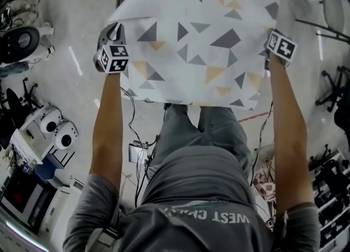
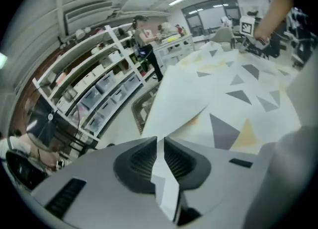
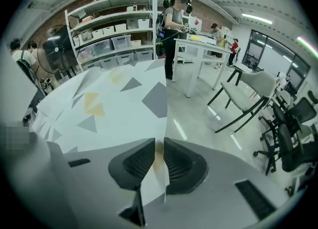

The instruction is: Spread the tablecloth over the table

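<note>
**Item 1: tablecloth** [image 1: 202, 37]. White, printed with grey, dark grey and mustard triangles. It is stretched out flat ahead of the person, with its near edge above the knees and its far part running out of the top of the head view. The near left corner curls over, showing a plain white underside. What lies beneath the tablecloth is hidden.

**Item 2: left tongs** [image 1: 116, 32]. At the tablecloth's near left corner. The jaws are closed to a thin slit, and the ribbed dark pads [image 2: 141, 161] pinch a fold of the tablecloth, which passes between them and hangs out below. The marker cube [image 1: 115, 58] sits just behind the corner.

**Item 3: right tongs** [image 1: 275, 36]. At the tablecloth's near right edge. The jaws are likewise nearly closed and clamp the hem. A mustard patch of the print shows in the gap.

**Item 4: person.** Both bare forearms reach to the tablecloth's two near corners. The grey trousers [image 1: 202, 130] are directly below its near edge.

**Item 5: floor** [image 1: 76, 76]. Pale and glossy, it shows left and right of the tablecloth. Cables [image 1: 134, 111] trail below the left corner.

**Item 6: shelving** [image 3: 114, 29]. Beyond the tablecloth's far end, stacked with storage bins.

**Item 7: white counter** [image 3: 198, 49]. Beyond the tablecloth's far right, with standing people near it.

**Item 8: grey chair** [image 3: 248, 94]. Right of the tablecloth, well apart from it.
</note>
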